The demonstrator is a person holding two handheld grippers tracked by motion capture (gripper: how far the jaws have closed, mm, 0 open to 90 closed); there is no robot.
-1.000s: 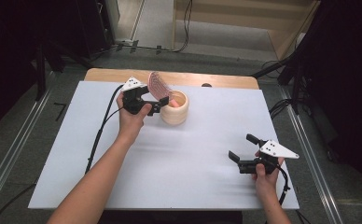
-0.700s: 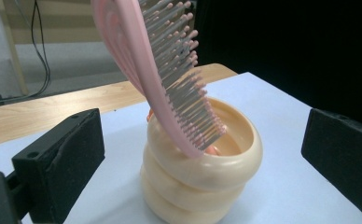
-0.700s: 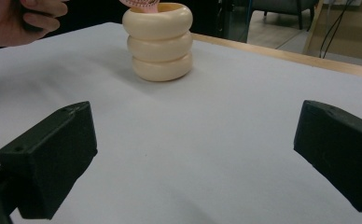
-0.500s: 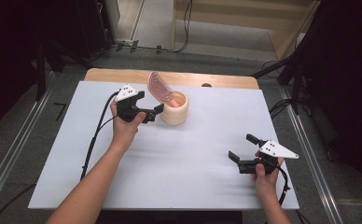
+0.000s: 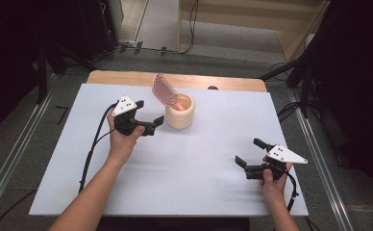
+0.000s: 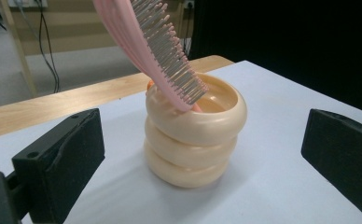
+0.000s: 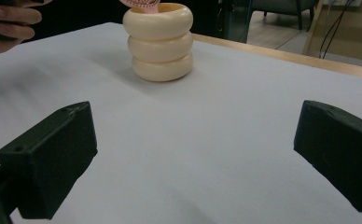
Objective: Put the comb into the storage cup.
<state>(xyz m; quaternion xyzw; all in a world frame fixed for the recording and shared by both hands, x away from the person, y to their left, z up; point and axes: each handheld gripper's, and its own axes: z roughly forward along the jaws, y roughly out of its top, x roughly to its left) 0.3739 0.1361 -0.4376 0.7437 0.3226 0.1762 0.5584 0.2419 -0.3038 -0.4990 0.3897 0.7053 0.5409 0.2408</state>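
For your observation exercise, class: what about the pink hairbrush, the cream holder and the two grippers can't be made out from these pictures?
- Hairbrush handle: hidden inside the ringed holder in the left gripper view; its top is cut off by the upper edge.
- Holder's inside bottom: hidden by its own wall in the high view.
- Left gripper in the right gripper view: cut off by the top-left corner, only the person's fingers visible.
- Right gripper jaw pads: too small in the high view.

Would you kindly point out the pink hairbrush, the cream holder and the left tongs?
pink hairbrush (image 6: 170, 60), left gripper view, bristles.
cream holder (image 6: 193, 154), left gripper view, side wall.
left tongs (image 5: 156, 123), high view, between the fingertips.
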